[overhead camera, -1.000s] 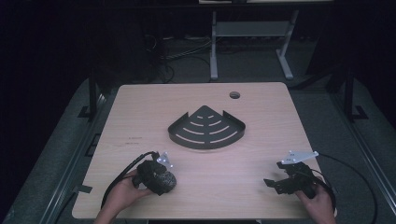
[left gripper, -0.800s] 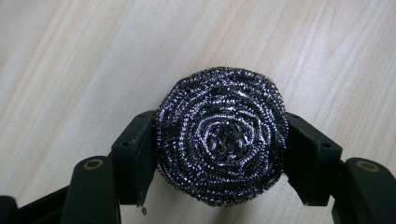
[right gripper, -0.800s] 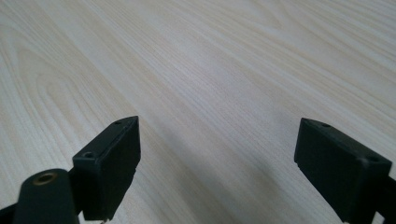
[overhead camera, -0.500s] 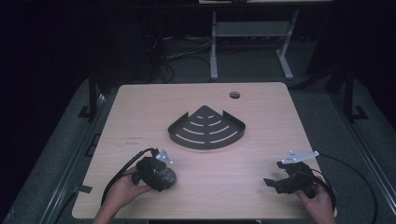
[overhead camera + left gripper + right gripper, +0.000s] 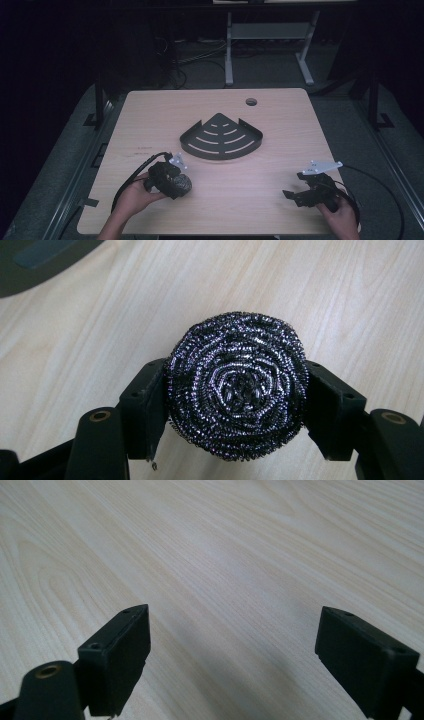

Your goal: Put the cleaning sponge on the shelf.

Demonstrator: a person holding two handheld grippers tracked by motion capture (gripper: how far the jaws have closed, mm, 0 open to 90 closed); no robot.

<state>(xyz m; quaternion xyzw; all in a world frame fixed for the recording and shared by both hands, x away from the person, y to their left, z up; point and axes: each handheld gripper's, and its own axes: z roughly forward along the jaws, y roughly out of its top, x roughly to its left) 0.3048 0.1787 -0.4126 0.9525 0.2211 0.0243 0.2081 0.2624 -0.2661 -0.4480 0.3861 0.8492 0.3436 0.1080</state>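
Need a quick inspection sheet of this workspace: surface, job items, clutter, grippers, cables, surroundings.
Surface: light wood table, round hole near the far edge.
Job's things: steel wool scourer; black slotted corner shelf at table centre, apart from both grippers.
Clutter: nothing seen.
Grippers: left gripper shut on the scourer, near left; right gripper open, nothing between its jaws, near right.
Cables: one black cable loops from the left gripper; another trails off the right edge.
Surroundings: dark room, white desk frame behind.
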